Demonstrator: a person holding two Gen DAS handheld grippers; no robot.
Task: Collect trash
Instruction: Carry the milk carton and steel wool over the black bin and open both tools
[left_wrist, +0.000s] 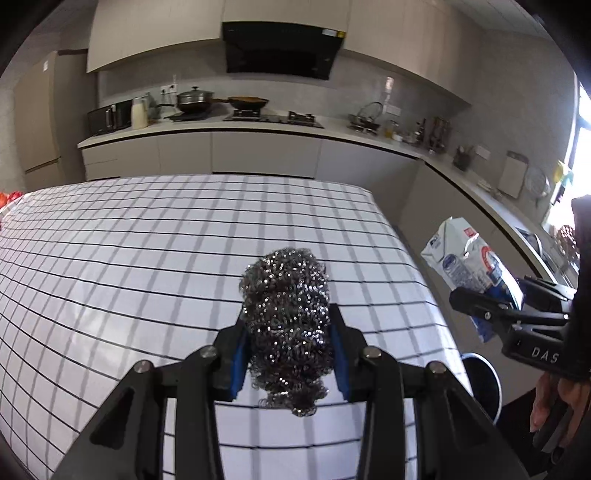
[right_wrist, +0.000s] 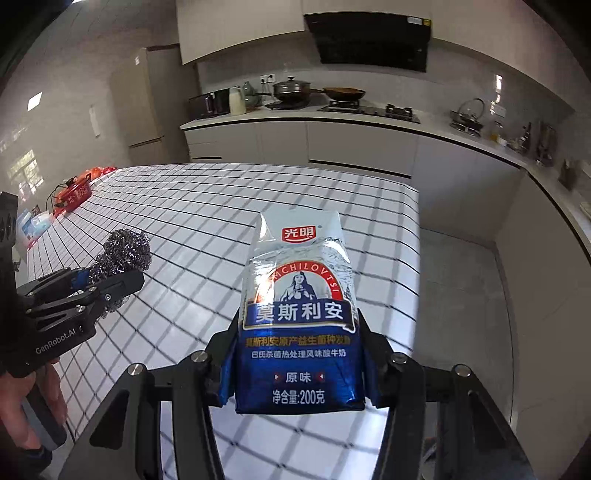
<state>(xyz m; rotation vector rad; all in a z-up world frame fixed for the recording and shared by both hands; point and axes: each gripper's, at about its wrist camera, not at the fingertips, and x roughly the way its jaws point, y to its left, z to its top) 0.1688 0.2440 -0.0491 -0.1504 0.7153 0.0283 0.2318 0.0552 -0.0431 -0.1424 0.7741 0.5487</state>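
We are holding a steel-wool scourer (left_wrist: 286, 325) pinched in our left tongs (left_wrist: 288, 350), above the checked counter (left_wrist: 147, 258). At about three o'clock from it, our right tongs (right_wrist: 299, 354) are pinching a blue-and-silver yogurt carton (right_wrist: 299, 317), out past the counter's right edge. A round bin (left_wrist: 484, 384) is showing at four o'clock, low on the floor. Both pieces are picked up; we judge that dropping them in is still left.

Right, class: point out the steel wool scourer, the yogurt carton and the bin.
steel wool scourer (left_wrist: 286, 317), left wrist view, middle of the wire ball
yogurt carton (right_wrist: 301, 314), right wrist view, front label
bin (left_wrist: 484, 380), left wrist view, dark opening
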